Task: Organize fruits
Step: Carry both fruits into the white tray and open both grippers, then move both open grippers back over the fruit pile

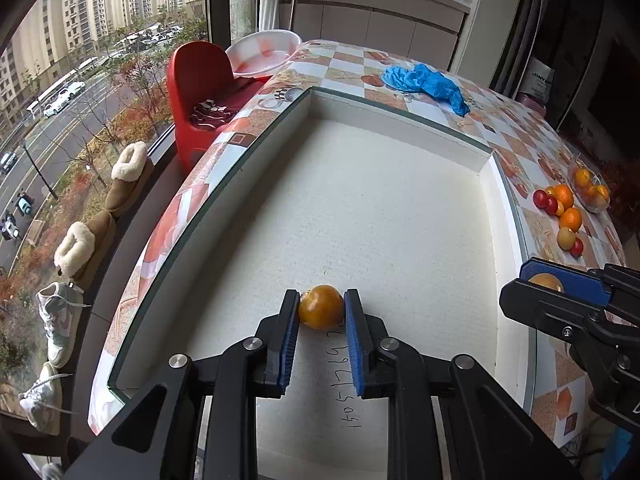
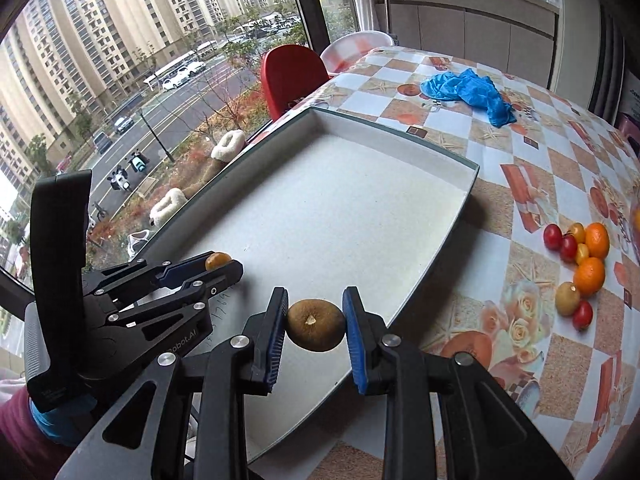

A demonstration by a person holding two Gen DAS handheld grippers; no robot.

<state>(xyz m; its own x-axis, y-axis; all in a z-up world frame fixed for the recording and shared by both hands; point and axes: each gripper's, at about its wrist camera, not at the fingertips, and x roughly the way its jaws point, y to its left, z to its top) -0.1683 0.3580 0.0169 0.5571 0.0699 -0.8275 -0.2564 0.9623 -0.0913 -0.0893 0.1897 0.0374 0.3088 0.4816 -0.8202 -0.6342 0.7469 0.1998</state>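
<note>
An orange fruit [image 1: 321, 307] is clamped by the left gripper [image 1: 321, 312] low over the white tray [image 1: 400, 208] for placing, while a brown kiwi [image 2: 315, 325] is clamped by the right gripper [image 2: 316, 322] at the tray's near edge.

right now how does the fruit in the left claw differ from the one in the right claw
The left claw grips a smooth, glossy amber-orange fruit; the right claw grips a dull, fuzzy brown fruit. The orange one sits low over the white tray, while the brown one is held near the tray's edge. Both are round and clamped between blue pads.
</note>
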